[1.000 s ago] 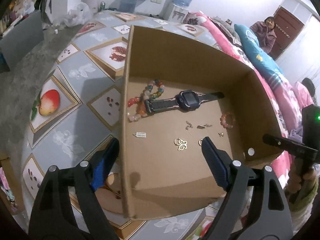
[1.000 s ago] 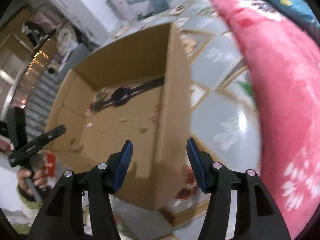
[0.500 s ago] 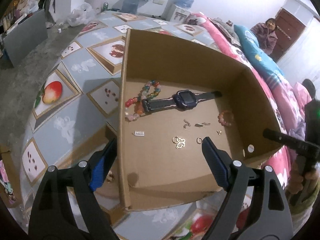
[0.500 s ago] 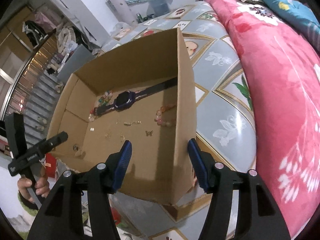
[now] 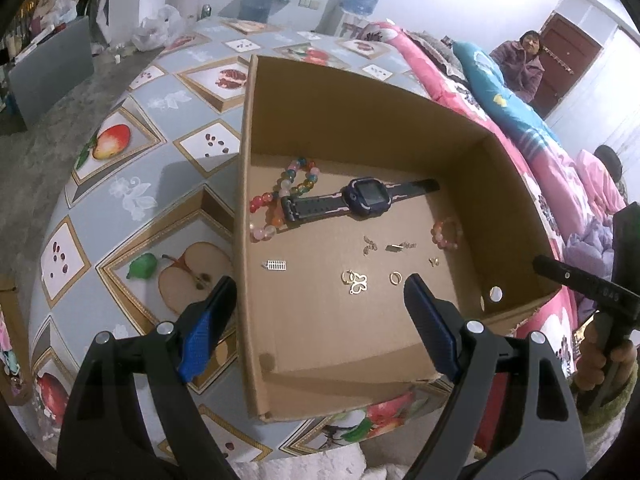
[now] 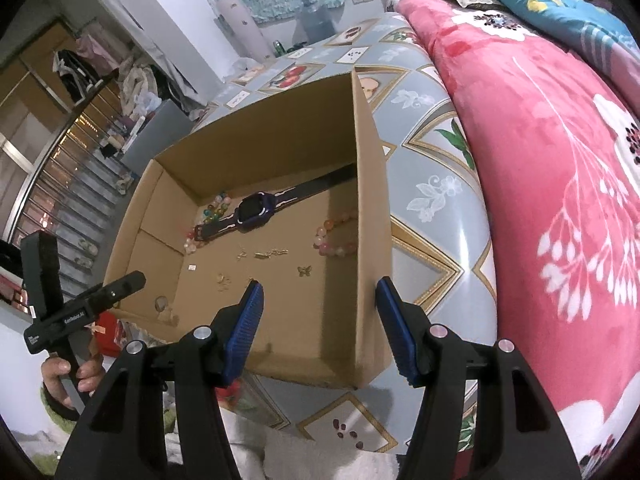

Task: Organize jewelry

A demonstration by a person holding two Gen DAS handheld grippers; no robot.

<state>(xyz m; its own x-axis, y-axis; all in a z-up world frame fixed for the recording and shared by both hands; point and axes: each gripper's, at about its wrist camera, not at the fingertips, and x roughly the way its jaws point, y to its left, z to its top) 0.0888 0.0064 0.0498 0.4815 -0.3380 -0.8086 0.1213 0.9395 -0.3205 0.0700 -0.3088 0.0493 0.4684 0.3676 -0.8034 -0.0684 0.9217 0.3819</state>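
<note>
An open cardboard box (image 5: 360,120) (image 6: 260,128) stands on the table. Inside lie a dark blue watch (image 5: 366,198) (image 6: 256,208), a colourful bead bracelet (image 5: 280,200), a small pink bead bracelet (image 5: 446,234) (image 6: 334,236), and several small gold charms, among them a butterfly (image 5: 357,285) (image 6: 304,270). My left gripper (image 5: 316,320) is open and empty, straddling the box's left wall near its front. My right gripper (image 6: 320,320) is open and empty, straddling the box's right wall near its front.
The table (image 5: 120,184) has a grey cloth with fruit pictures. A pink floral quilt (image 6: 540,160) lies along the table's right side. A person (image 5: 520,60) sits far back right. The other hand-held gripper shows at each view's edge (image 5: 592,292) (image 6: 80,308).
Both grippers have drawn back and risen a little, so more of the box and table shows. The right view has steadied from blur. Nothing in the box moved.
</note>
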